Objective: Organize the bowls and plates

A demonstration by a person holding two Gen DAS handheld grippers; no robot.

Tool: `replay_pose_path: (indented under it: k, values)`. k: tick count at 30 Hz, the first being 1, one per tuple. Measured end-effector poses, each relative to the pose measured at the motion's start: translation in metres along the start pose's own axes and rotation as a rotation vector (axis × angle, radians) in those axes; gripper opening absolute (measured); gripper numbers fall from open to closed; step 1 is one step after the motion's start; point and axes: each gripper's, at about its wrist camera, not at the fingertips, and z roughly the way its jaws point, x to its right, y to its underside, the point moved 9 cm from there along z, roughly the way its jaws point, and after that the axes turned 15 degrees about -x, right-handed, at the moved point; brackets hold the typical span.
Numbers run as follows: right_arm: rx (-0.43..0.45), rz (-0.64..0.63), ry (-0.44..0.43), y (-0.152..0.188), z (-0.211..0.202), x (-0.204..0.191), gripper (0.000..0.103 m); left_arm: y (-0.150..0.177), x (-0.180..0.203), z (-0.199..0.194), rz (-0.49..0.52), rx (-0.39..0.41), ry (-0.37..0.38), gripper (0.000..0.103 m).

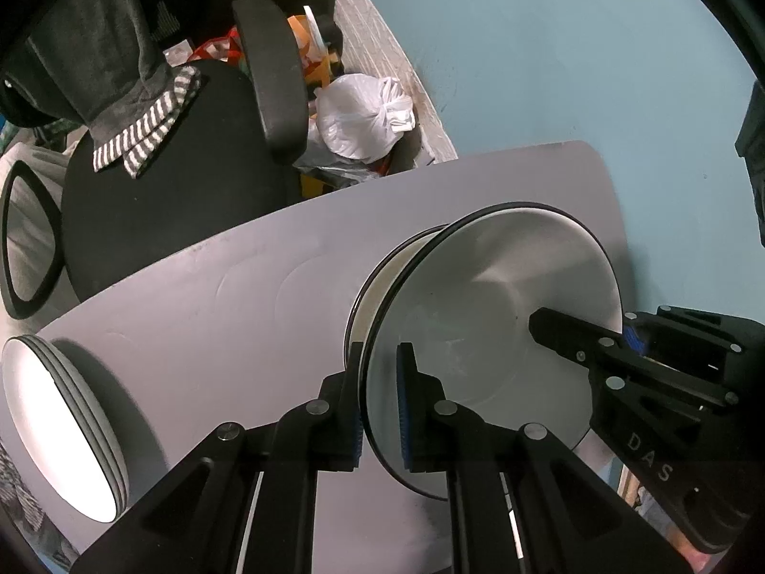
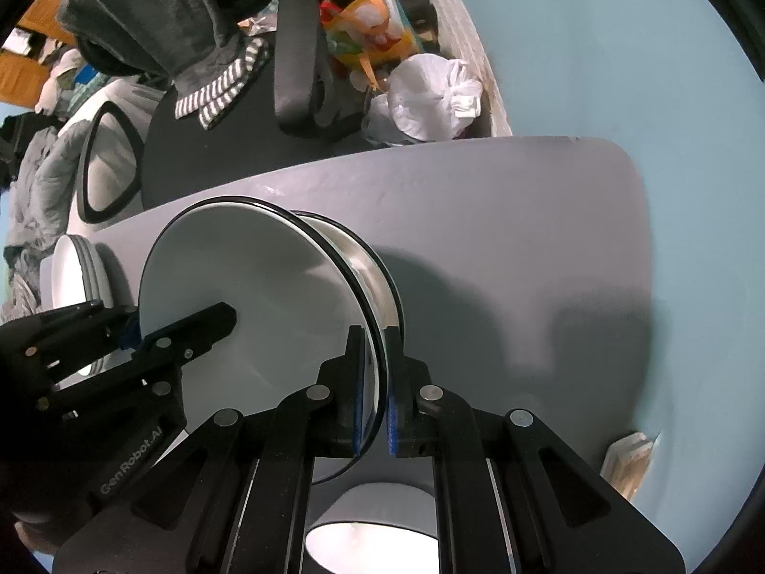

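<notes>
1. Left wrist view: the left gripper (image 1: 380, 399) is seen clenched on the near rim of a white bowl with a black edge (image 1: 483, 315), one blue pad on the outer wall and one on the inside face. The bowl is held on edge over the grey table (image 1: 229, 296), its hollow turned to the right of the claw. A second bowl (image 1: 382, 282) is nested just behind it, to the claw's left. The right gripper (image 1: 621, 339) is seen ahead and to the right, clamped on the far rim of the same bowl. A stack of white plates (image 1: 62, 425) lies well apart to the claw's left, near the table edge

2. Right wrist view: the right gripper (image 2: 377, 392) is seen closed on the bowl rim (image 2: 267, 296), which runs straight ahead between the pads. The hollow is turned to the claw's left; the second bowl (image 2: 377, 272) sits to its right. The left gripper (image 2: 138, 335) is gripping the opposite rim, to the left. The plate stack (image 2: 79, 272) lies beyond it, further left

3. Judged from both views, the plate stack is nearer the left claw, so any move toward it would be led leftward
</notes>
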Motion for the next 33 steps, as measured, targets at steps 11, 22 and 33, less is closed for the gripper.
replay_pose_path:
  k: [11, 22, 33]
  values:
    - [-0.06, 0.02, 0.01, 0.0012, 0.0019, -0.0018, 0.011, 0.0036, -0.0017, 0.001, -0.004, -0.012, 0.019, 0.01]
    - [-0.046, 0.044, 0.012, 0.0034, -0.0007, 0.0005, 0.011, 0.0071, -0.0004, -0.0016, 0.016, -0.025, -0.04, 0.01]
    - [-0.018, 0.051, 0.02, 0.0031, -0.0037, 0.0012, 0.015, 0.005, -0.0089, -0.0038, 0.03, -0.019, -0.148, 0.019]
